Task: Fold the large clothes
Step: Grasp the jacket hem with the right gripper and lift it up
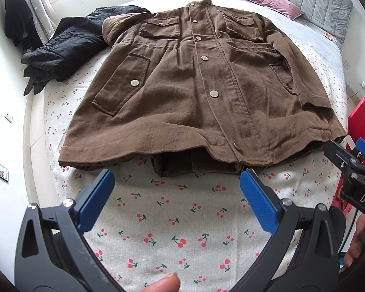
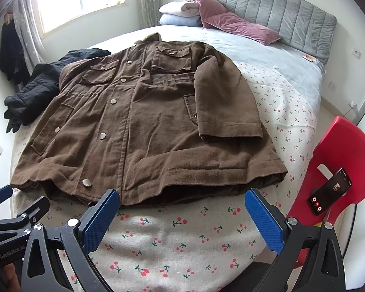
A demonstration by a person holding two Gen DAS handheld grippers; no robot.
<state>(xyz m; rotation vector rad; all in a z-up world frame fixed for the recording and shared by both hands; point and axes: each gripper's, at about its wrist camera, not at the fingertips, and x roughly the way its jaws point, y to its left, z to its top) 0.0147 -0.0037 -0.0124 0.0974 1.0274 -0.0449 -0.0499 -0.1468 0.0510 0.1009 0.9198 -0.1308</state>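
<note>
A large brown jacket (image 1: 194,77) lies flat, front up and buttoned, on the cherry-print bedspread (image 1: 177,221). Its collar points away and its hem is nearest me. Its right sleeve is folded across the front (image 2: 221,92). My left gripper (image 1: 177,189) is open and empty, just short of the hem's middle. My right gripper (image 2: 182,206) is open and empty, also just in front of the hem (image 2: 182,194). The right gripper shows at the right edge of the left wrist view (image 1: 348,158), and the left gripper shows at the lower left of the right wrist view (image 2: 19,206).
A black garment (image 1: 68,48) lies crumpled on the bed left of the jacket. Pink pillows (image 2: 233,22) and folded blankets (image 2: 180,12) sit by the grey headboard (image 2: 279,7). A red chair (image 2: 338,170) with a phone (image 2: 331,192) on it stands at the bed's right.
</note>
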